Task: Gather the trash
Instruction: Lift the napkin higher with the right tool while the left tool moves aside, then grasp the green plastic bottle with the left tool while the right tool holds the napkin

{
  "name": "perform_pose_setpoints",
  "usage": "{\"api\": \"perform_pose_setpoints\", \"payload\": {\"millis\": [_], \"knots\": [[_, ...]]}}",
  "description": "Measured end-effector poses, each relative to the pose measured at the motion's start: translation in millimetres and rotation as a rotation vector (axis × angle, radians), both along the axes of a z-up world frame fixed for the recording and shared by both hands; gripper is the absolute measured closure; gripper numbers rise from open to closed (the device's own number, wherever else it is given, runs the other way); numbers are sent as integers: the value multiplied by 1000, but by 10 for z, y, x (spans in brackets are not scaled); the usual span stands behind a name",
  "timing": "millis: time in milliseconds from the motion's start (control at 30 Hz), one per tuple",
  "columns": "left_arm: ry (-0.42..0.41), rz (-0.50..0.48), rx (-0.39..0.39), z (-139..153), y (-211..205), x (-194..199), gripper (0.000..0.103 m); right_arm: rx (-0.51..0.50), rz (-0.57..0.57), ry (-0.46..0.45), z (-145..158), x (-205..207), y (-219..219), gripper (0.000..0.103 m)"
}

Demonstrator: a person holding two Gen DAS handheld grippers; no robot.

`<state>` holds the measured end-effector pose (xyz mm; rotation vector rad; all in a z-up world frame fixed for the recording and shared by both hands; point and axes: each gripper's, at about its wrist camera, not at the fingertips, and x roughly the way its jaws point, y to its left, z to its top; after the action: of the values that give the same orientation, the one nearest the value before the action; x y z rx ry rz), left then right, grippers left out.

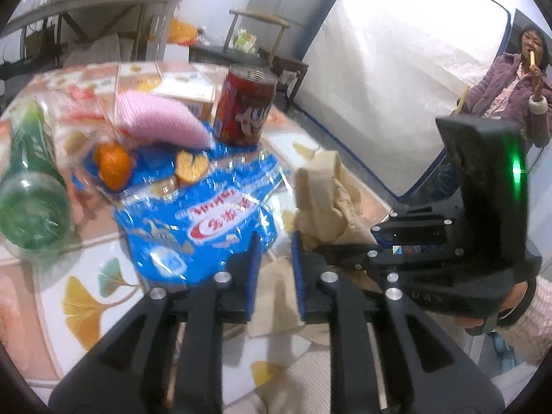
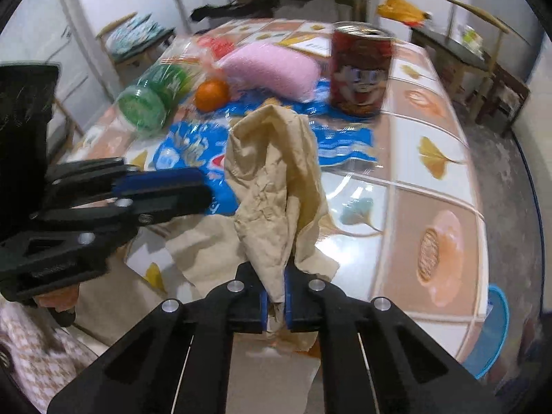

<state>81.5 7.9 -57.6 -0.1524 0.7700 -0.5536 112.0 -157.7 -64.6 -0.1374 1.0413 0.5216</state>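
Table (image 2: 431, 186) w/ a tiled leaf-pattern cover, its far end blurred. On it a blue snack bag (image 1: 193, 231), partly hidden under a pink pack (image 2: 272, 69), a red can (image 2: 360, 69), a green bottle (image 2: 151, 98) and an orange (image 2: 212, 95). Right gripper (image 2: 274, 305) is clamped on crumpled brown paper (image 2: 272, 179), lifted at the near edge. Left gripper (image 1: 272, 279) has its jaws a little apart, nothing between them; the paper's lower end is hidden behind them.

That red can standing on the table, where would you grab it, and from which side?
Grip the red can around its upright cylindrical wall, about mid-height, jaws level. I would come from its open right side: the pink sponge and blue snack bag crowd its left and front. Its top looks opened, so squeeze gently.
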Motion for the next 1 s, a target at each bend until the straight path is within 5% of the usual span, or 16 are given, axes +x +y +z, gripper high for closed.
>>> {"api": "perform_pose_setpoints", "payload": {"millis": [467, 600, 700, 833, 1000], "knots": [[-155, 139, 44, 735, 587, -297, 33, 393, -318, -140, 462, -34, -477, 96], [-170, 239, 79, 877, 831, -160, 23, 401, -320, -140, 501, 113, -480, 96], [-105, 364, 99, 856, 1073, 128, 20, 389, -323, -158, 529, 179, -494, 96], [90, 457, 130, 616, 1320, 604, 20, 408, -326, -158, 528, 231, -530, 96], [211, 474, 122, 392, 1483, 897, 20, 417, -337, -144, 458, 294, -579, 96]]}}
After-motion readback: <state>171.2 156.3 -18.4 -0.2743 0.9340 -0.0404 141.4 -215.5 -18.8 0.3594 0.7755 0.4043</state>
